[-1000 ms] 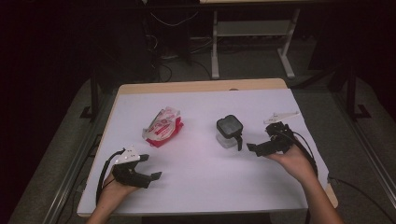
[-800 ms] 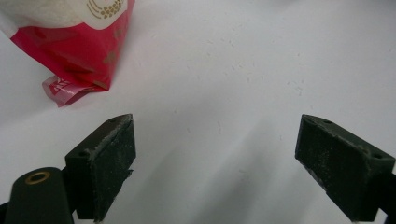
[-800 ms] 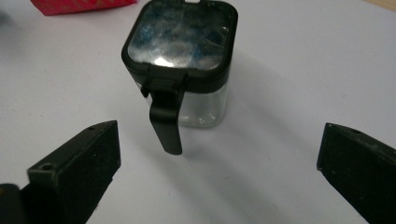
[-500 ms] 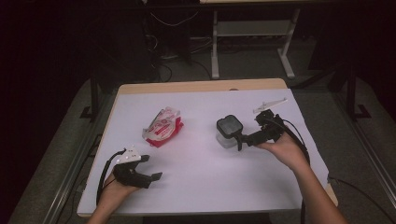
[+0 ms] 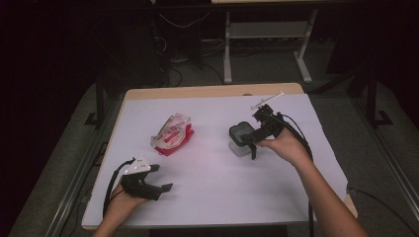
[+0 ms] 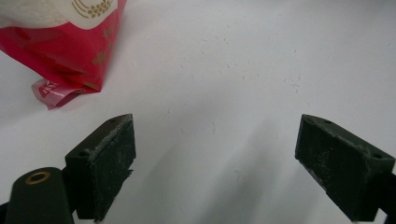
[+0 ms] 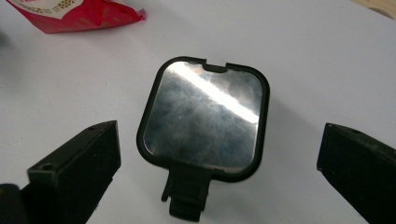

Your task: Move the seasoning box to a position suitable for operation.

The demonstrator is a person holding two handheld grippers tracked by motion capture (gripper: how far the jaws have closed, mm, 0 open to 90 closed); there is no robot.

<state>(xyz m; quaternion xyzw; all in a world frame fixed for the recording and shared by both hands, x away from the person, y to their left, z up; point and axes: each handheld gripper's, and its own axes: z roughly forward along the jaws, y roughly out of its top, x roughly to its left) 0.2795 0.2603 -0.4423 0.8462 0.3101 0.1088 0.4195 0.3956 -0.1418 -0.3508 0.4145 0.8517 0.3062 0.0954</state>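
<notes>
On the white worktop [image 5: 276, 197], a small clear container [image 5: 241, 139] with a black, glossy, rounded-square lid sits a little right of centre. The right tongs [image 5: 251, 142] hang just over it, their jaws wide apart and set either side of the lid without touching it. In the right gripper view the container [image 7: 204, 116] lies between the two black jaws, its lid face up; the lid's clasp tab sticks out towards 6 o'clock, at the camera, and a small notch marks the far edge at 12. The lid is almost square, so it has hardly any long axis; its notch-to-clasp line leans slightly, top towards 1 o'clock.

At about 9 o'clock from the container, well apart from it, lies a crumpled red and white packet [image 5: 172, 134]. The left tongs [image 5: 162, 177] rest low near the front left of the worktop, jaws wide apart with nothing between them, and the packet [image 6: 60, 42] sits at roughly 11 o'clock from them.
</notes>
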